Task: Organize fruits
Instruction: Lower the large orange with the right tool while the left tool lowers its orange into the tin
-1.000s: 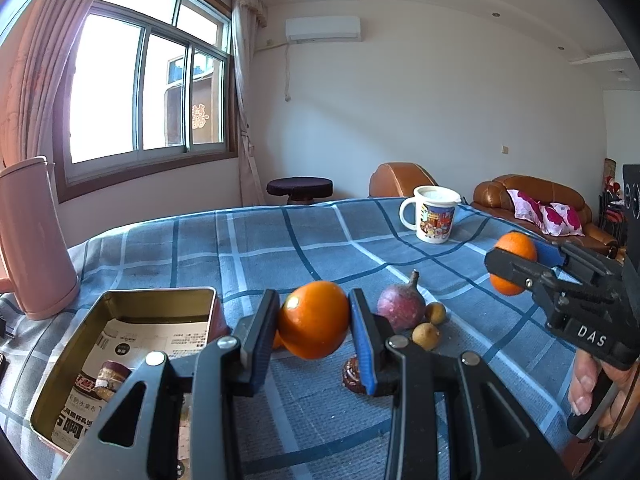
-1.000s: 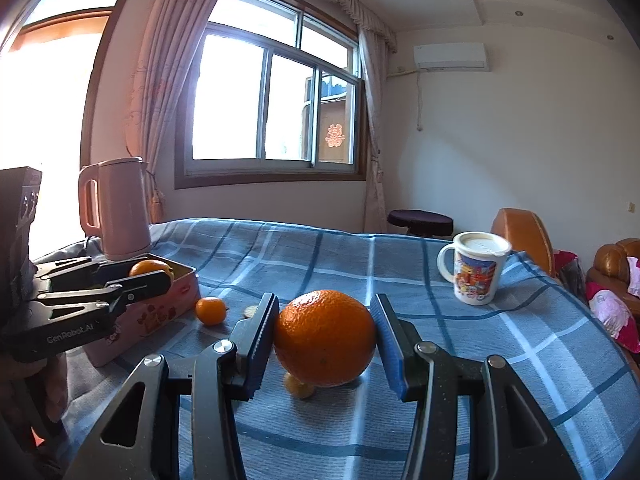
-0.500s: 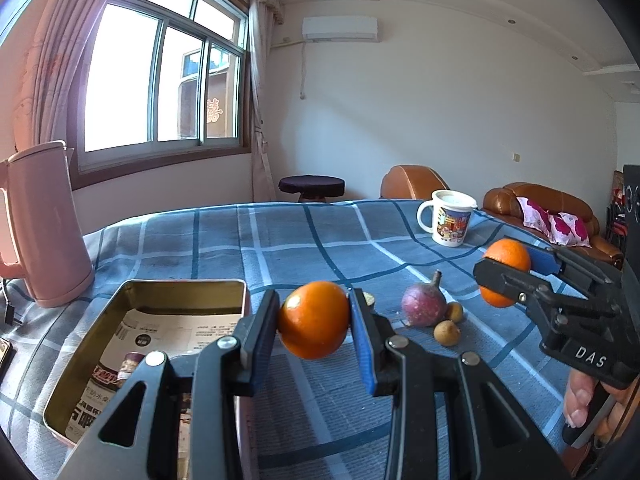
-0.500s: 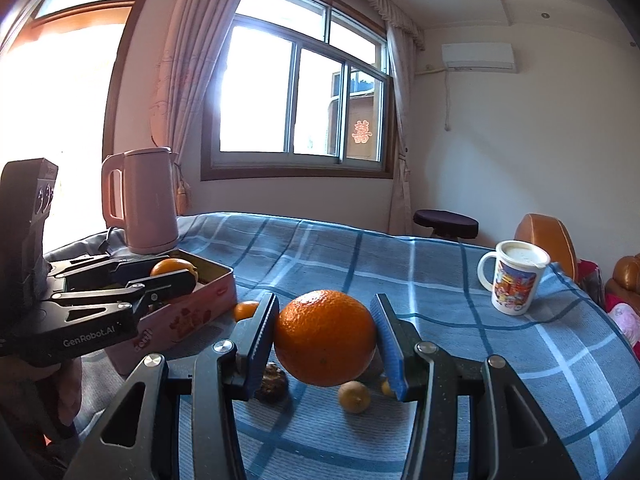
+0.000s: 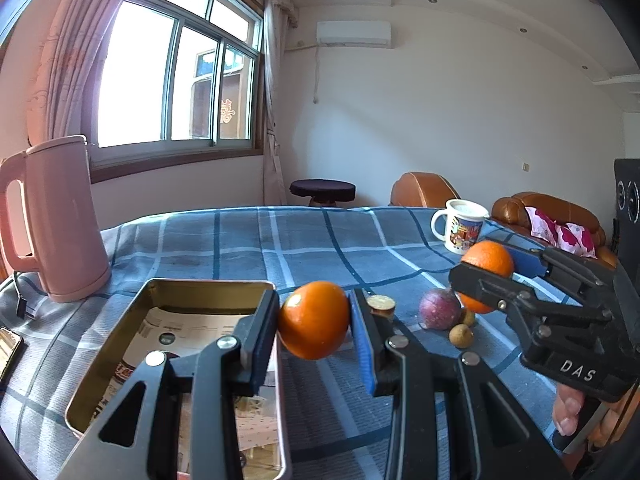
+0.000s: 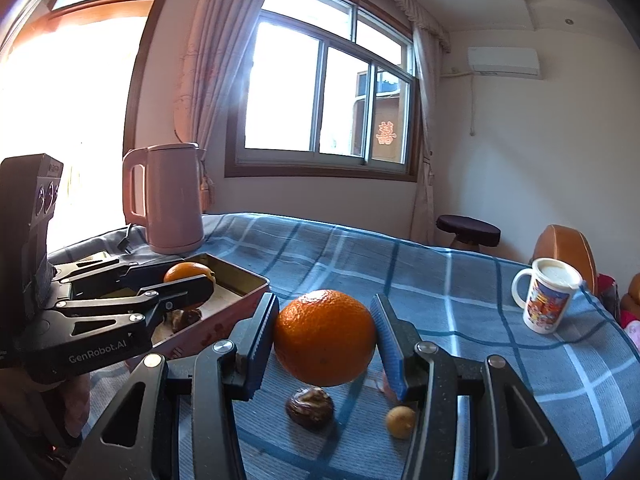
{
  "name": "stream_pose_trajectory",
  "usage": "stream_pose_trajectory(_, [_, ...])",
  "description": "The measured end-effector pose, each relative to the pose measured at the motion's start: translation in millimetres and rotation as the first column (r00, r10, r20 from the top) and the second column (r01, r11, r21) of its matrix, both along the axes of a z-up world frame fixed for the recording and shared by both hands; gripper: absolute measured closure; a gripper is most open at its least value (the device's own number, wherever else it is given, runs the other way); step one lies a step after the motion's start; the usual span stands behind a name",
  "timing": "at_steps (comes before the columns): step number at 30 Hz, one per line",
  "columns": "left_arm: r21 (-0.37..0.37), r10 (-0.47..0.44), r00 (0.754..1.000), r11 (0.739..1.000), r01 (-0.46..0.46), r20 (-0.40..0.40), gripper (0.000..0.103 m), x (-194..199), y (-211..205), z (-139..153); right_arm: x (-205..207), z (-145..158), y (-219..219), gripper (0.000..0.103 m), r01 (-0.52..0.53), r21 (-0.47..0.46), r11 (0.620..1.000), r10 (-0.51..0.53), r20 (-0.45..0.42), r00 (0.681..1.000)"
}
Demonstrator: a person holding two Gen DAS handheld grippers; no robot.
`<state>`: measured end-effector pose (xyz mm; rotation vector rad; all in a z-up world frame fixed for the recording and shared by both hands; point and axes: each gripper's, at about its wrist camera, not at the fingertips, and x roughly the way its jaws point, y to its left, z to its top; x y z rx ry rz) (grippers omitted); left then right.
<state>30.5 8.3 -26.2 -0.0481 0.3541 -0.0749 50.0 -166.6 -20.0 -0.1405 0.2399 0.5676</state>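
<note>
A living room with a large window, pink curtains and brown leather seats surrounds a table covered in a blue checked cloth [image 5: 248,248]. A pink kettle [image 5: 56,220] stands near the table's far left edge, and a printed mug [image 5: 460,232] near the far right edge. A gold metal tin [image 5: 160,292], open and lined with printed paper, lies toward the near left corner. The left gripper [image 5: 314,322] is closed on a small orange [image 5: 314,320], its blue pads pressing both sides, held above the cloth just beside the tin's right wall. The right gripper [image 6: 324,338] is clamped on a large orange [image 6: 324,338], raised over the middle of the table. On the cloth below lie a purple fruit [image 5: 439,312], a dark wrinkled fruit [image 6: 309,407] and small tan fruits [image 5: 460,335], clustered together right of centre.
</note>
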Motion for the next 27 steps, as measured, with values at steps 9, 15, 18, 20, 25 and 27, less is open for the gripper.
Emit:
stream_pose_trajectory(9, [-0.013,0.037,0.999,0.999,-0.037,-0.006,0.066,-4,18,1,2,3,26,0.053,-0.051,-0.015,0.999,0.051,-0.001,0.999])
stream_pose_trajectory(15, [-0.017,0.062,0.998,0.998,-0.062,-0.001,0.066,-7,30,3,2,6,42,0.053,-0.084,-0.032,0.996,0.084,0.003,0.996])
stream_pose_trajectory(18, [-0.023,0.076,0.997,0.997,-0.076,-0.007,0.066,-8,38,2,1,7,51,0.053,-0.1,-0.04,0.994,0.1,0.006,0.995])
stream_pose_trajectory(20, [-0.028,0.08,0.997,0.996,-0.08,-0.008,0.066,-9,42,2,-1,7,58,0.053,-0.111,-0.046,0.993,0.112,0.007,0.994])
stream_pose_trajectory(25, [-0.031,0.104,0.994,0.994,-0.105,-0.016,0.066,-11,53,0,1,8,70,0.053,-0.133,-0.057,0.989,0.134,0.003,0.991])
stream_pose_trajectory(27, [-0.035,0.113,0.993,0.993,-0.113,-0.021,0.066,-11,58,0,2,7,74,0.053,-0.142,-0.057,0.988,0.142,-0.002,0.99])
